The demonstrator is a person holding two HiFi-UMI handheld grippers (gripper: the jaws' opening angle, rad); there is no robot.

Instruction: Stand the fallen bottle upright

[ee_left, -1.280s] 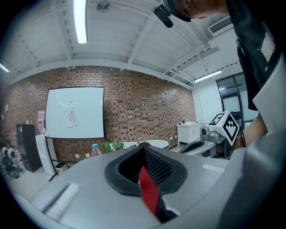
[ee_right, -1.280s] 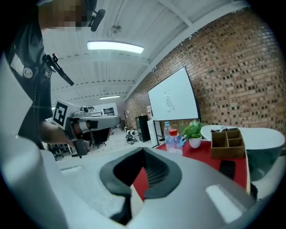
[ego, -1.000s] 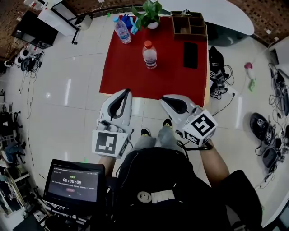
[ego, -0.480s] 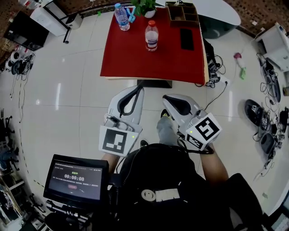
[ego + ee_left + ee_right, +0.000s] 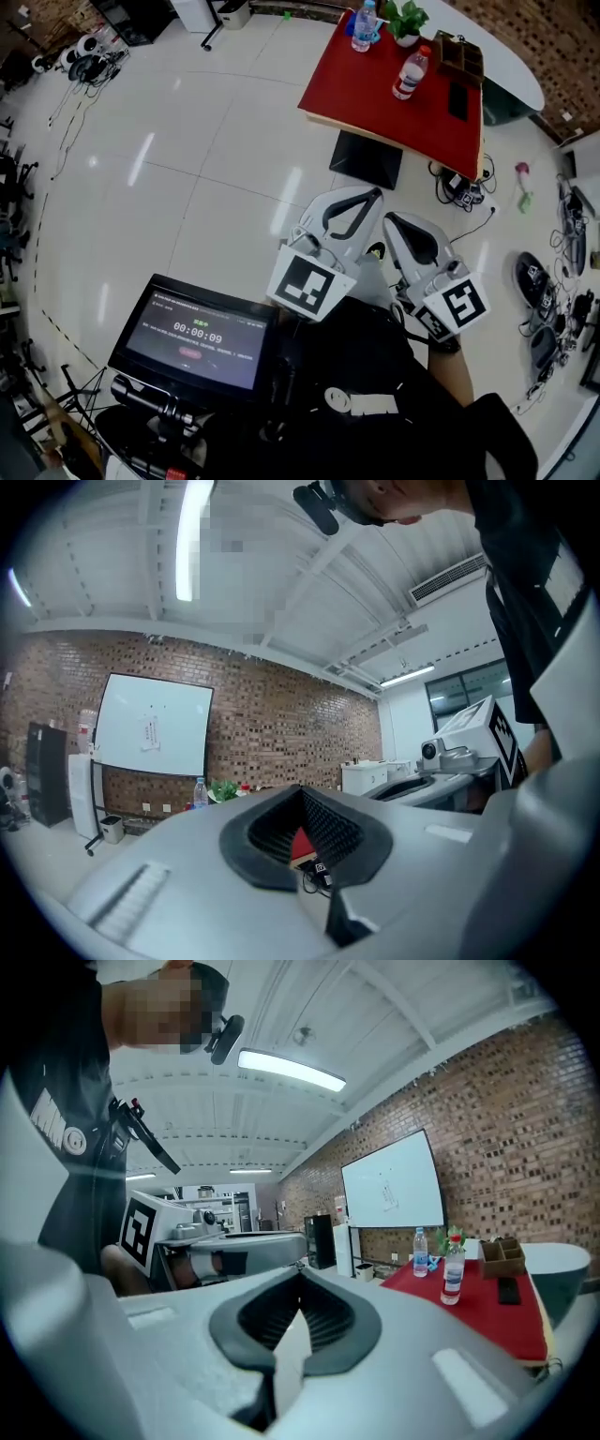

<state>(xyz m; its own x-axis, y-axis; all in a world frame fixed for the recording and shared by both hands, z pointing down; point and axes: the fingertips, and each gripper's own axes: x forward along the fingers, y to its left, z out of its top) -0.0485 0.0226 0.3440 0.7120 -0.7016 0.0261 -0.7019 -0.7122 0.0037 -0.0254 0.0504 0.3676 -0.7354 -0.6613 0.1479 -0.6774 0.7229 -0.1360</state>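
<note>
Two clear water bottles stand upright on the red table (image 5: 375, 94): a red-capped bottle (image 5: 410, 73) near its middle and a blue-capped bottle (image 5: 364, 26) at its far edge. The right gripper view shows both, the red-capped bottle (image 5: 453, 1279) and the blue-capped bottle (image 5: 420, 1252). My left gripper (image 5: 376, 194) and right gripper (image 5: 388, 217) hover side by side over the floor, well short of the table. Both are shut and hold nothing. In their own views, the tips of the left gripper (image 5: 301, 788) and of the right gripper (image 5: 300, 1268) meet.
A potted plant (image 5: 409, 21), a wooden organiser (image 5: 461, 52) and a black phone (image 5: 458, 100) share the table. A dark base (image 5: 366, 159) sits under its near edge. Cables and gear (image 5: 553, 309) litter the floor at right. A screen (image 5: 195, 335) sits at lower left.
The table has slid from the top middle to the upper right and looks smaller and farther. Both grippers have drawn back with the person and stay shut. The red-capped bottle remains upright.
</note>
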